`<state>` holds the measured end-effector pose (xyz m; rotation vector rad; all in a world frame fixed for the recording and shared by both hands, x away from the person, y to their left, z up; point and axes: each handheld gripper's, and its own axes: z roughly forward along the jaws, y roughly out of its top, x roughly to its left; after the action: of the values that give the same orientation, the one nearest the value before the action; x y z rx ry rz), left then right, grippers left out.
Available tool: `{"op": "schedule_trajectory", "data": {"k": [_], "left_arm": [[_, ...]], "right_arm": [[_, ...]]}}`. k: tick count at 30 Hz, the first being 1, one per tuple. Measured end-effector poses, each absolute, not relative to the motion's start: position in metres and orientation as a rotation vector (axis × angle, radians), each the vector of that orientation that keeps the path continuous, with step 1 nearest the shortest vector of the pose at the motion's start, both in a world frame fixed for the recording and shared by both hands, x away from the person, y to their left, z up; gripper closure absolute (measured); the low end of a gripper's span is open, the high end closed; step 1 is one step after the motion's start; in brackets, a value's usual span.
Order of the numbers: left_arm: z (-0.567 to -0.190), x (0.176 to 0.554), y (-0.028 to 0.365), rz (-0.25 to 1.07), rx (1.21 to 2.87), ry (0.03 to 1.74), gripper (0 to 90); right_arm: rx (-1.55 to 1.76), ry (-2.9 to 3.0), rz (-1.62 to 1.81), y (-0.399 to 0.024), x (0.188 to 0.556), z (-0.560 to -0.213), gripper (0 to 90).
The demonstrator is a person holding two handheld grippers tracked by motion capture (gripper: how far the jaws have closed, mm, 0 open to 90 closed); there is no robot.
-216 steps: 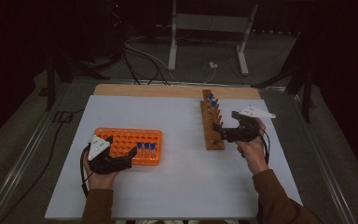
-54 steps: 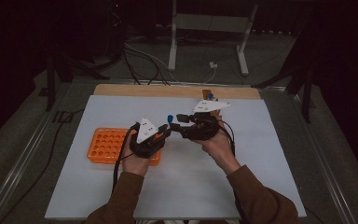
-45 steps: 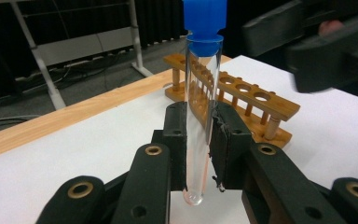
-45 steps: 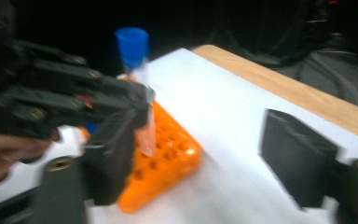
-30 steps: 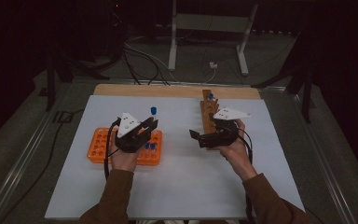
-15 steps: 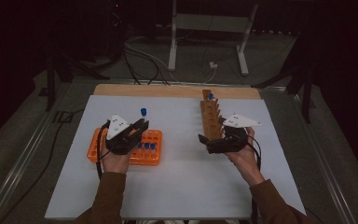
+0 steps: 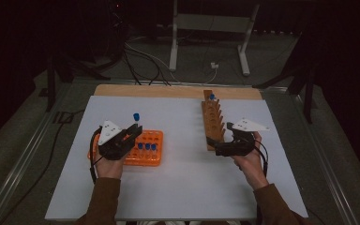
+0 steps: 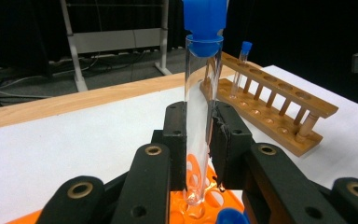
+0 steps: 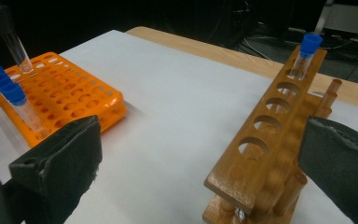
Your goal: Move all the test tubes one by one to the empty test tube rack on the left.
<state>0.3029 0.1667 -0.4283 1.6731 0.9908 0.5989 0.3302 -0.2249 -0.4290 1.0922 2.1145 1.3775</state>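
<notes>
My left gripper [image 7: 132, 133] is shut on a clear test tube [image 8: 199, 107] with a blue cap [image 7: 136, 116]. It holds the tube upright, its bottom end just above the holes of the orange rack [image 7: 155, 137]. That orange rack [image 9: 70, 93] carries three blue-capped tubes [image 9: 15, 99] along one side. My right gripper [image 7: 216, 146] stands open and empty at the near end of the wooden rack [image 7: 213, 119]. In the right gripper view the wooden rack [image 9: 270, 140] lies between the wide-apart jaws. One blue-capped tube [image 9: 305, 53] stands in its far hole.
The racks sit on a white sheet [image 7: 178, 187] over a wooden table top [image 7: 145, 90]. A metal stand [image 7: 211, 33] and cables [image 7: 145, 58] lie on the floor beyond the table. White sheet lies bare between the two racks.
My left gripper has carried the tube left and down over the orange rack. My right gripper has moved right and lower, to the wooden rack's near end.
</notes>
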Motion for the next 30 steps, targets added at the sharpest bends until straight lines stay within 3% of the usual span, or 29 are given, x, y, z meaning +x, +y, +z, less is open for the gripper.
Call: {"op": "schedule_trajectory", "data": {"k": [30], "left_arm": [[-0.453,0.288,0.177,0.578,1.697,1.026,78.4]], "right_arm": [[1.122,2.068,1.390,-0.249,0.312,-0.442,0.0]]}}
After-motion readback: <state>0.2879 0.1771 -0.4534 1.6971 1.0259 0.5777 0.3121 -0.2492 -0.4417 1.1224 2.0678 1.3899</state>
